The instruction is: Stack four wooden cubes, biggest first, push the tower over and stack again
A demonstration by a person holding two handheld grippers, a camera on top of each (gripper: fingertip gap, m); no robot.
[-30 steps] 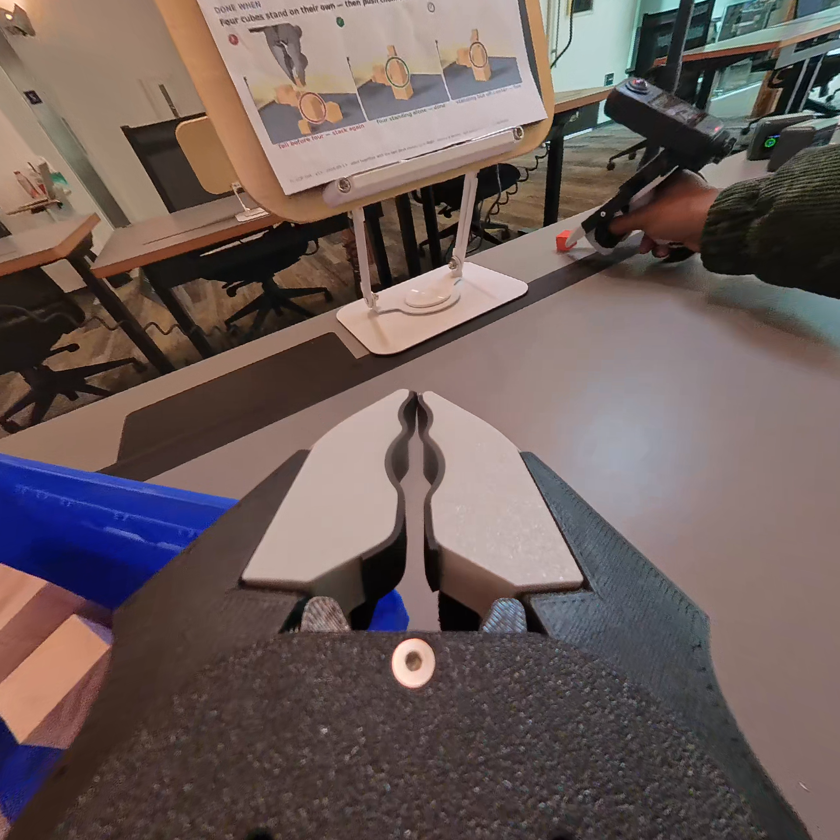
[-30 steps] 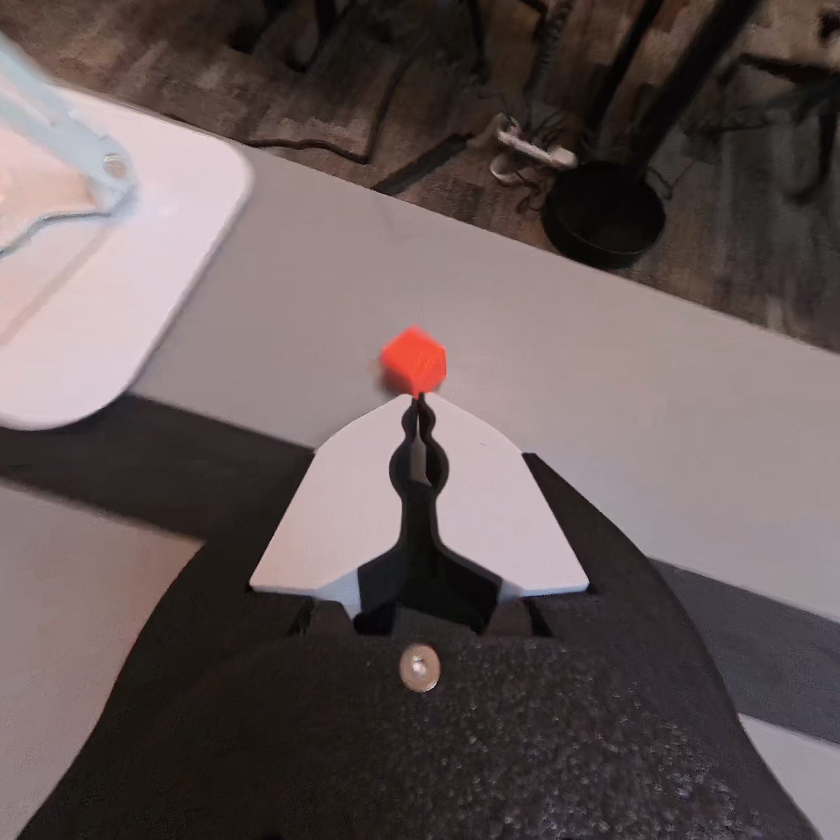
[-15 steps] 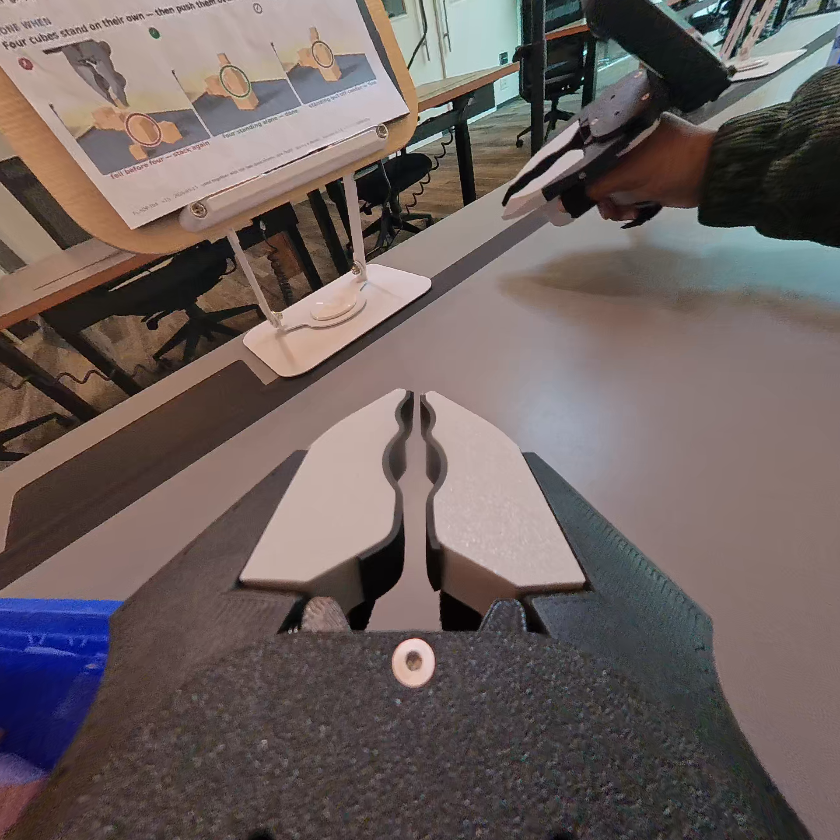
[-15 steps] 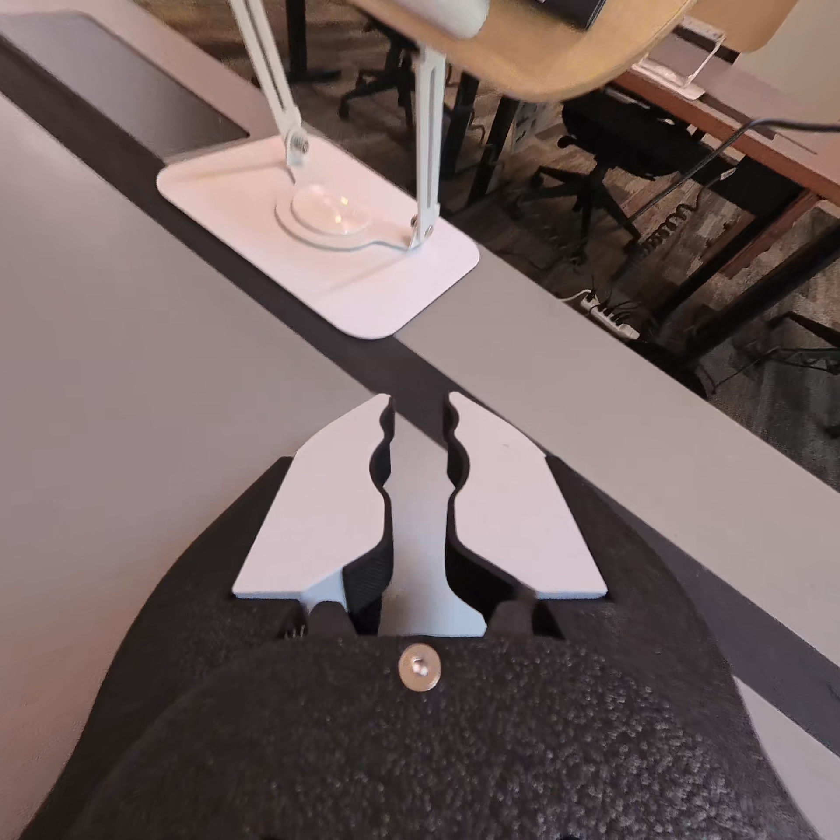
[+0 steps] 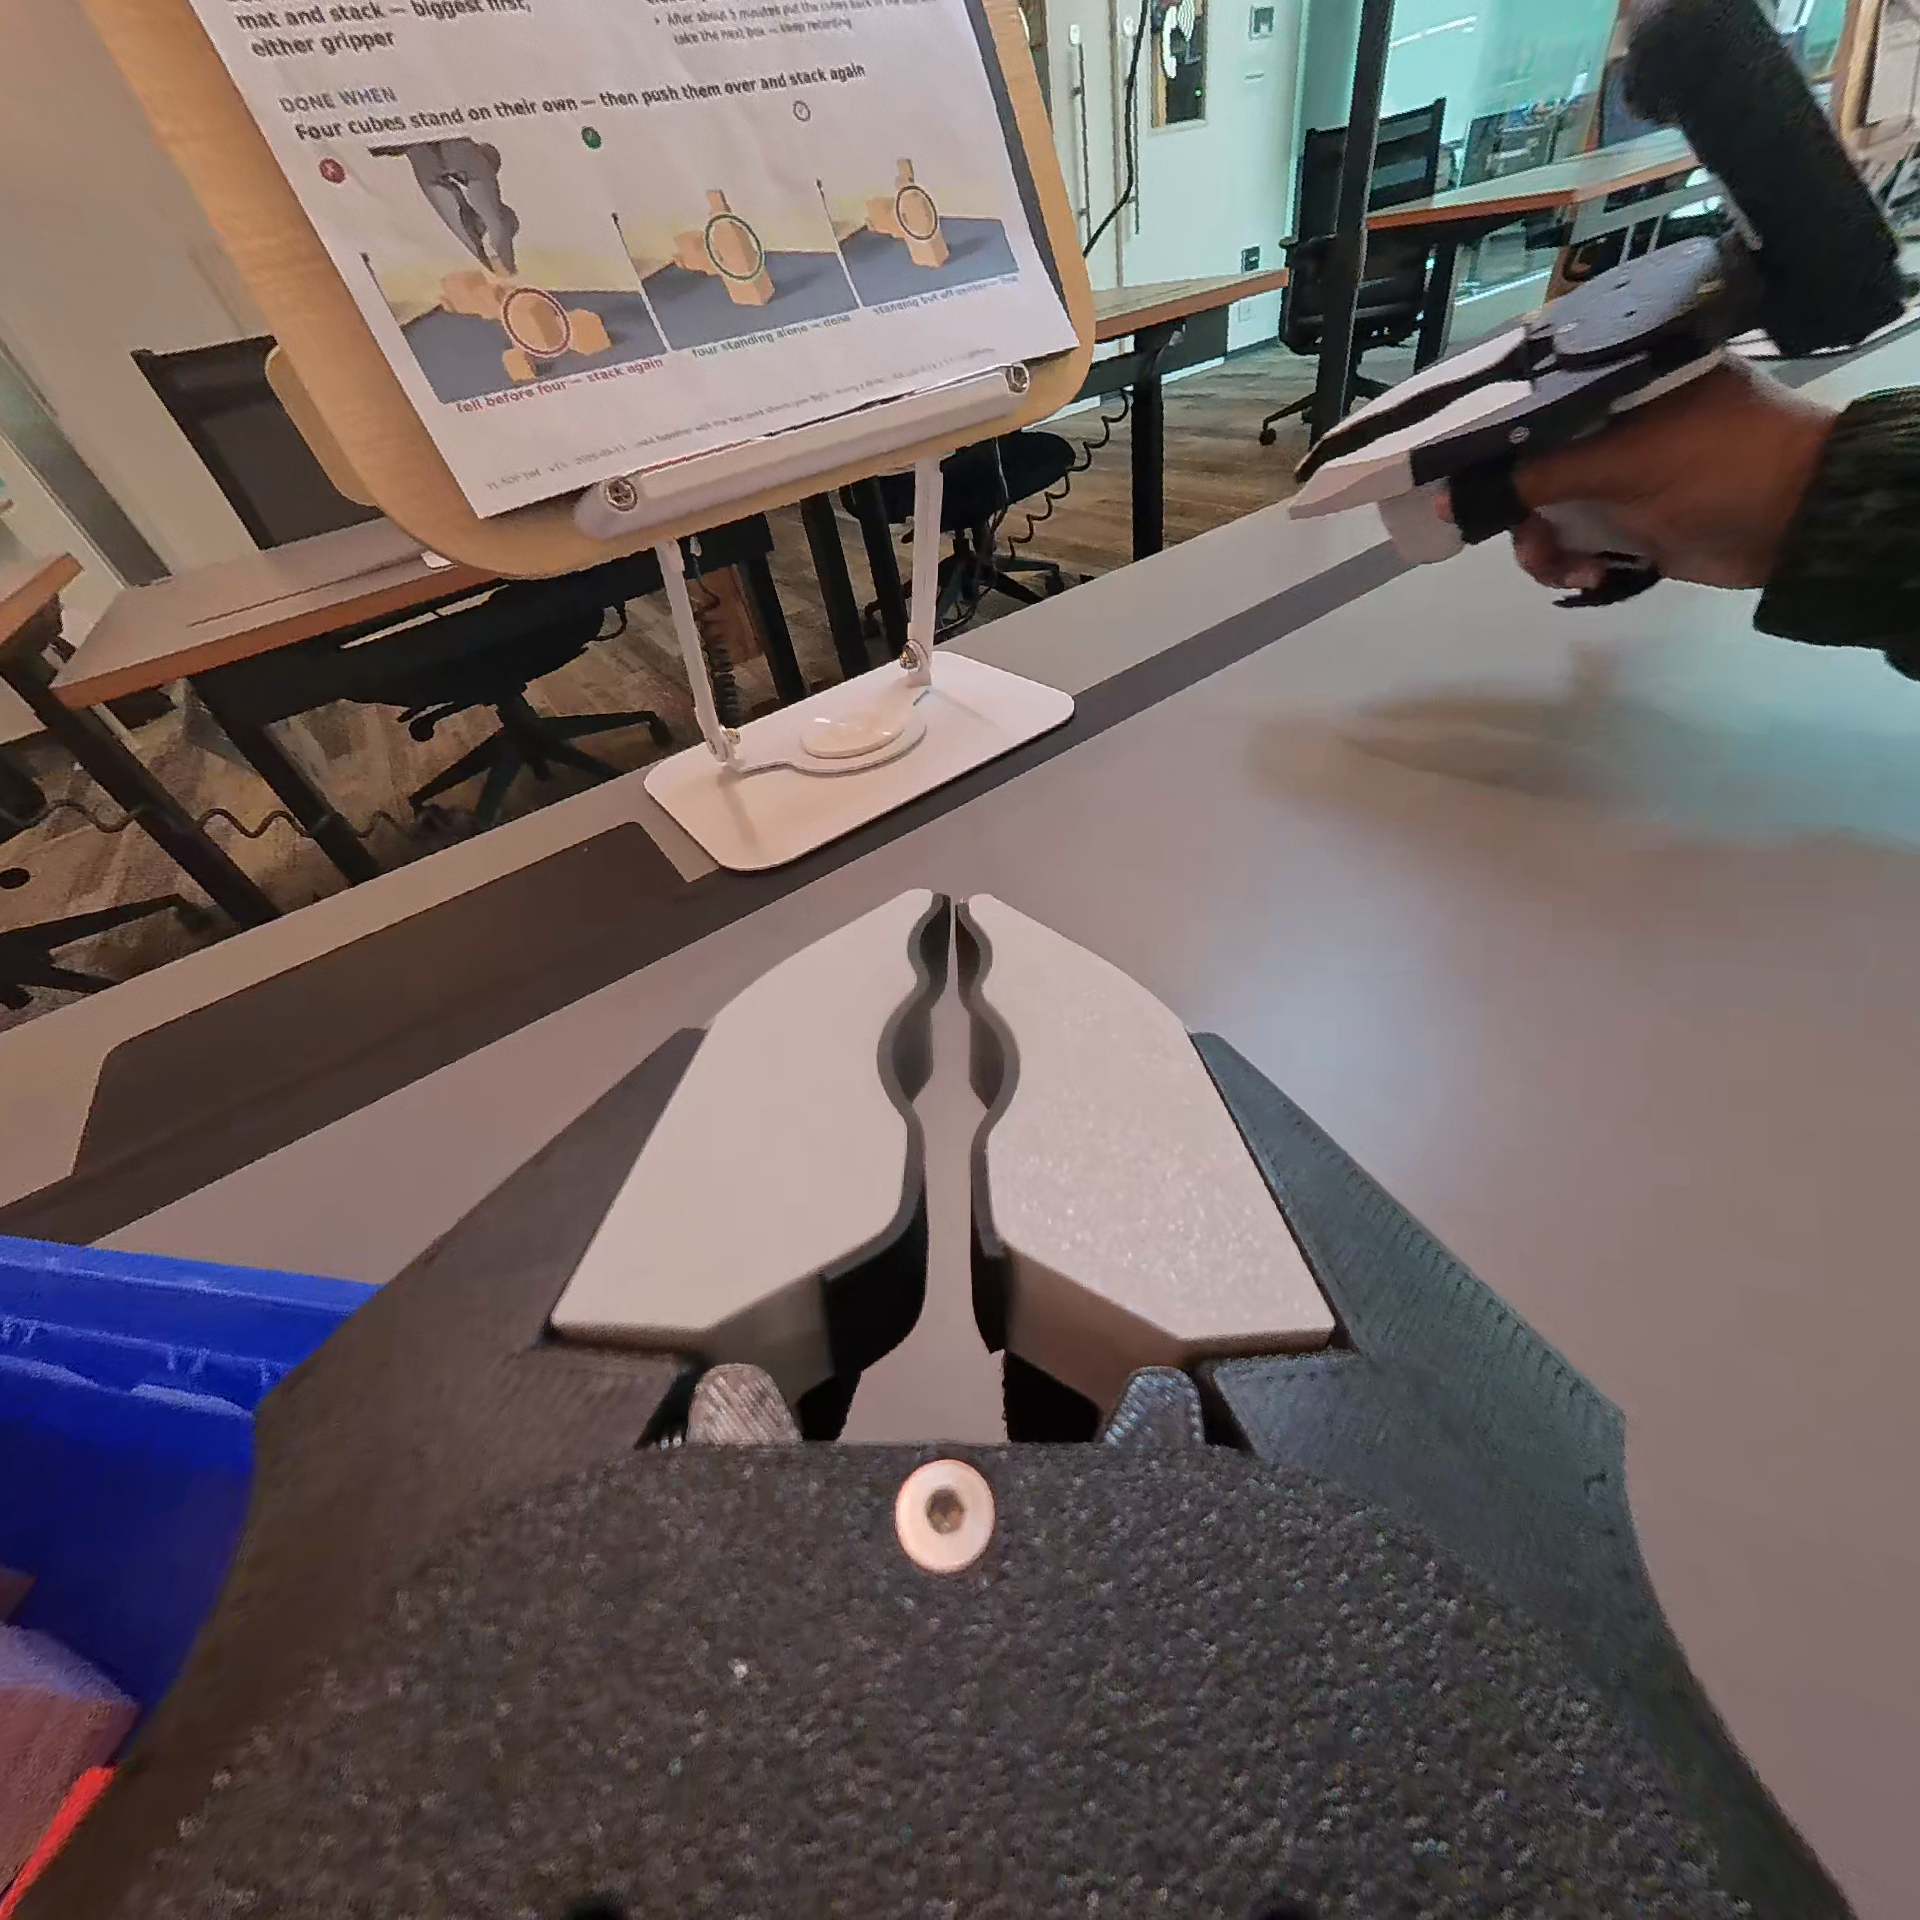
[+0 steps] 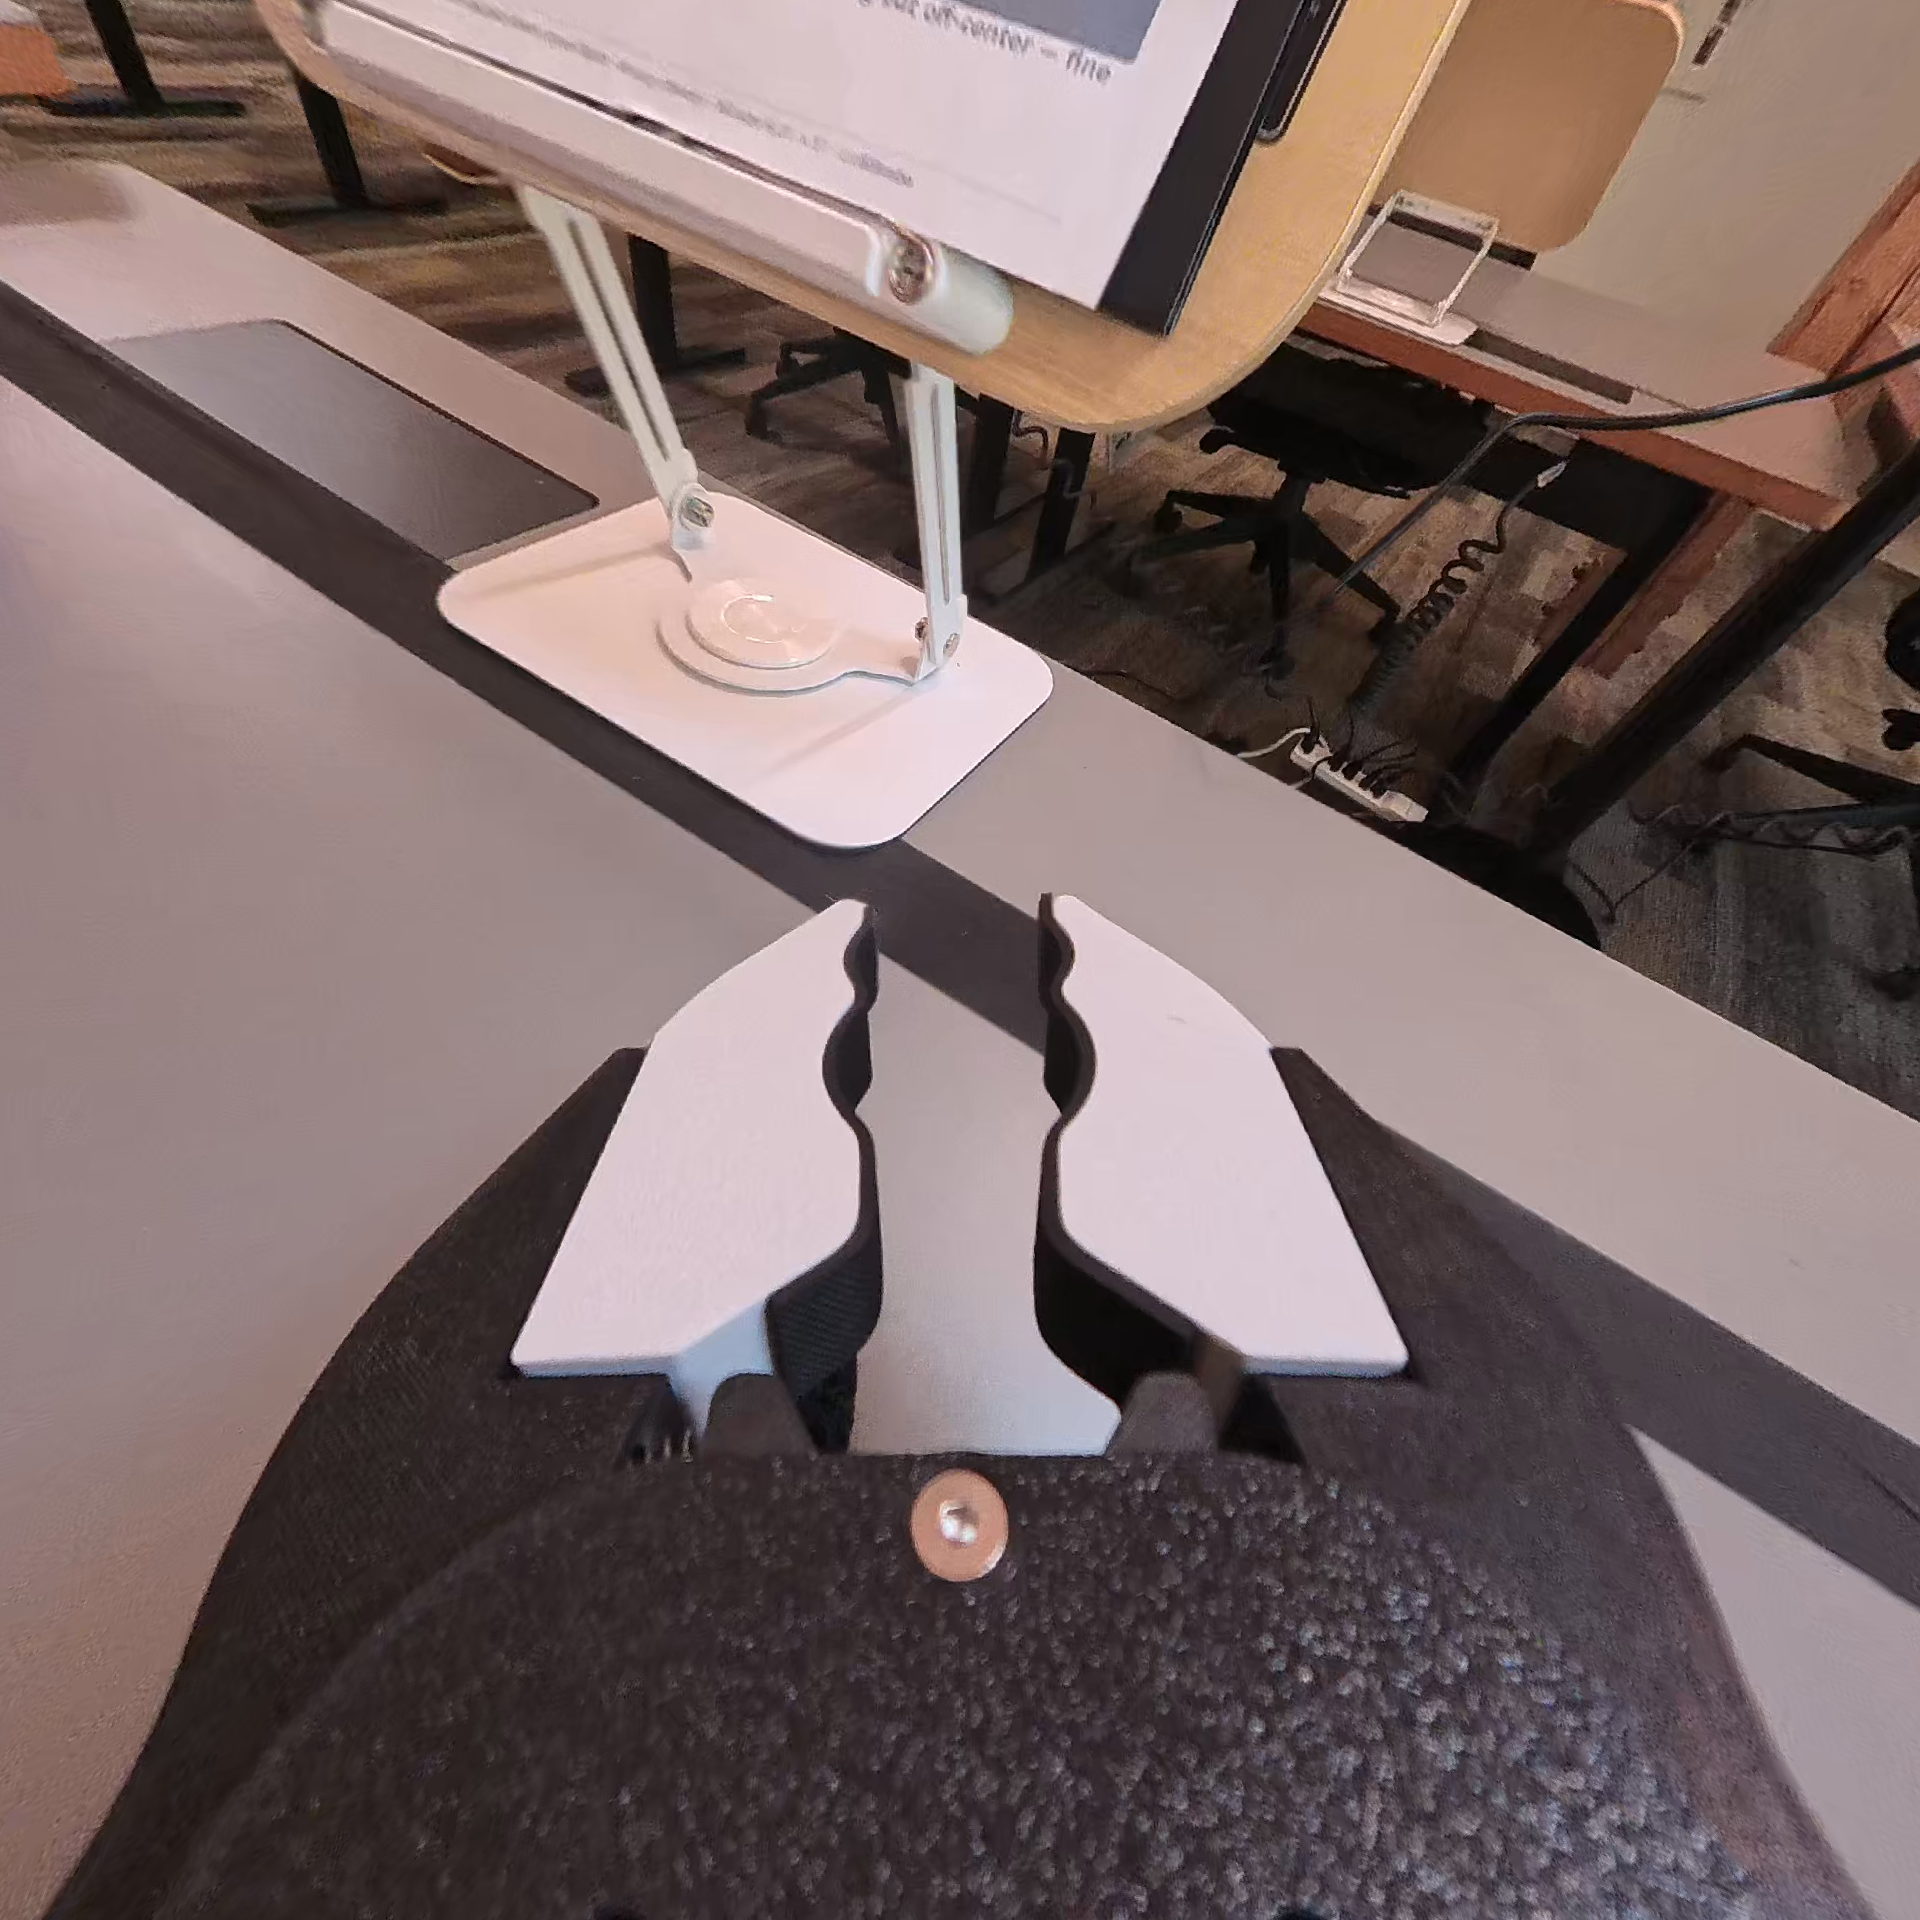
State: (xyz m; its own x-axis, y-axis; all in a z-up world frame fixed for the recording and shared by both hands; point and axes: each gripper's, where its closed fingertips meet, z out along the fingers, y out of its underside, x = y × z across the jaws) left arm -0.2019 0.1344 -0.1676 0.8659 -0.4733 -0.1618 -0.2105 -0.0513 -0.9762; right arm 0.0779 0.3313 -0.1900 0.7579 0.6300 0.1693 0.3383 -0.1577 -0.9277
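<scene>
My left hand-held gripper (image 5: 951, 904) hangs low over the grey surface (image 5: 1455, 1039) with its two white fingers (image 5: 1091, 1091) clenched tip to tip on nothing — only bare tabletop shows through the narrow slot behind the tips. A blue bin (image 5: 125, 1403) sits just beside it at my lower left, its rim partly tucked under the gripper body, close enough to reach into; what lies inside is too cropped to name.

My right hand-held gripper (image 6: 956, 914) is released, its fingers (image 6: 1174, 1143) spread with a clear gap and nothing between them. It is raised above the surface (image 6: 260, 935), over the dark strip (image 6: 966, 935) that runs across it. In the left view I see it off to the right, well apart, in a hand (image 5: 1652, 509) with a dark green sleeve.

Both grippers face the white stand (image 6: 790, 727) at the far edge. Its flat base rests across the dark strip, and its legs tilt a wooden board (image 5: 343, 343) with a printed sheet (image 5: 644, 208) toward me, I judge so it reads from the working side.
</scene>
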